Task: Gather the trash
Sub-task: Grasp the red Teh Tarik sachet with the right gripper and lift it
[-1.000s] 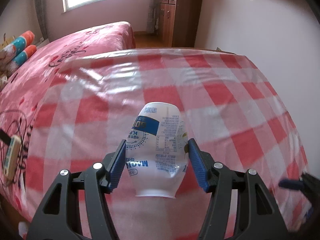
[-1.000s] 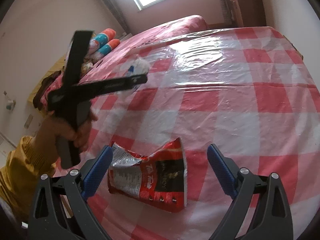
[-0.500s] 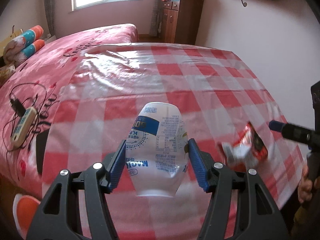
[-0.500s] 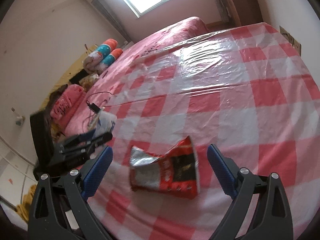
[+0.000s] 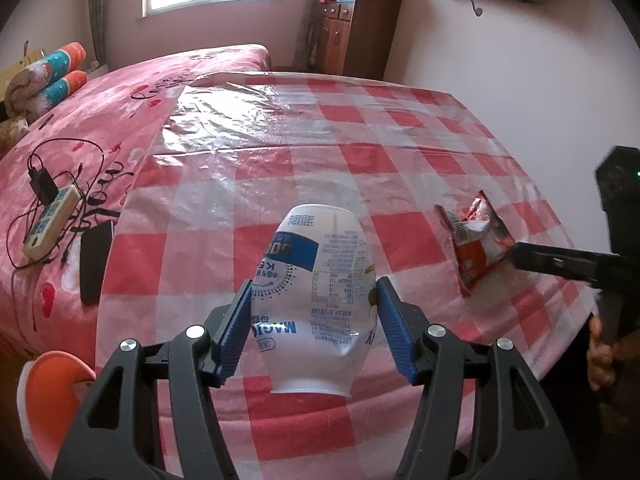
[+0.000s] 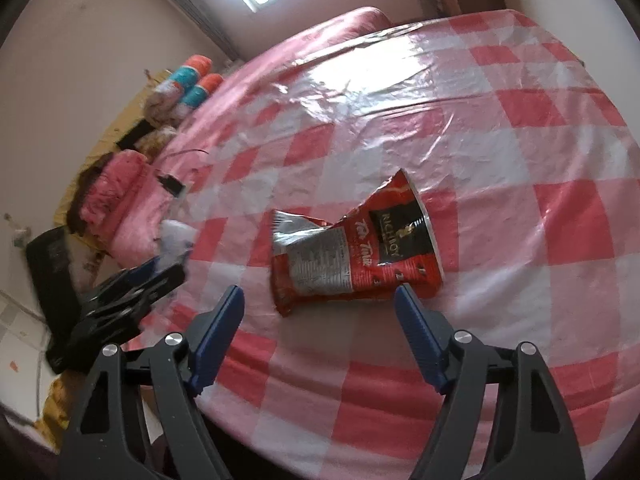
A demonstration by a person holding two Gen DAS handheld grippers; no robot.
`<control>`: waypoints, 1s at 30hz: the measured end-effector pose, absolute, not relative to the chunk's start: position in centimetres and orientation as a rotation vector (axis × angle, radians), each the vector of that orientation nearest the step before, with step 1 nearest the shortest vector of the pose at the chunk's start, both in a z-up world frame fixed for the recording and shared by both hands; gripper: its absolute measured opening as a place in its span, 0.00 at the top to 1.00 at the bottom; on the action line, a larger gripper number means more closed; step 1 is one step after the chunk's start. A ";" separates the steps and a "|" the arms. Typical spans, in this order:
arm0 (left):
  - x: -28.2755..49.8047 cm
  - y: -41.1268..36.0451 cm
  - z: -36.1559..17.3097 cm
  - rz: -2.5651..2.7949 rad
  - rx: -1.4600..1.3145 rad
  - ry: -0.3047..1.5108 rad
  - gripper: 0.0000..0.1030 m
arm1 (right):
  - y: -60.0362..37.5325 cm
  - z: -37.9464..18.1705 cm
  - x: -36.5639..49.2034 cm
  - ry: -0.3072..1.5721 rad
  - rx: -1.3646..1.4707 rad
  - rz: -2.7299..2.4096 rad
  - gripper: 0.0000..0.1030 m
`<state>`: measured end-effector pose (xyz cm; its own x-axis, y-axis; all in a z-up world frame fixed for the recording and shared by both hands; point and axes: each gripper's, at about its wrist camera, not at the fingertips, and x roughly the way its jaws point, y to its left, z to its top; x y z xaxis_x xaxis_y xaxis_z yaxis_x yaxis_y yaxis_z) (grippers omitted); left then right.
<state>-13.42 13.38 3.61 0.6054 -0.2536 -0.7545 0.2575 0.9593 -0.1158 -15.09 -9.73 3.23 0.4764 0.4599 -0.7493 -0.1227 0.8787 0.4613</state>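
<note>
Red and crumpled, the snack wrapper point(image 6: 354, 256) is lying on the checked plastic tablecloth point(image 6: 520, 168) just ahead of the right gripper point(image 6: 320, 312), whose jaws are standing wide apart and empty. The left gripper point(image 5: 314, 322) is holding a white squashed bottle point(image 5: 318, 292) clamped between its blue pads. To take the wrapper well, the right gripper is probably needing to come low, straddling its bunched middle rather than the flat edge, then closing firmly without snagging the slippery cloth.

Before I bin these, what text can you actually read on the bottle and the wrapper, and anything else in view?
"MAGIC", upside down, partly hidden by a finger: white bottle in the left gripper.
"K F", upside down: same bottle, beside its blue band.
"RICHJOY" (uncertain) and "Tea Time" (uncertain): red snack wrapper lying on the checked tablecloth, ahead of the open right gripper.
Fine-print panels on both: too small to read.
</note>
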 end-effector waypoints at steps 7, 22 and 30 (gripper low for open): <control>-14.3 14.3 2.7 -0.329 -0.035 0.870 0.40 | -7.6 3.2 -12.1 0.994 0.239 0.277 0.24; -14.7 17.0 2.1 -0.325 -0.108 0.850 0.40 | -5.1 2.1 -10.1 0.997 0.033 0.189 0.24; -14.8 18.2 2.3 -0.291 -0.119 0.831 0.40 | -3.1 1.5 -10.4 0.944 -0.083 0.169 0.25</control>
<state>-14.76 18.24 2.35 0.6375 -0.3003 -0.7095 0.2080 0.9538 -0.2167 -10.38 -3.09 1.47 0.5748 0.1077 -0.8112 -0.1802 0.9836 0.0029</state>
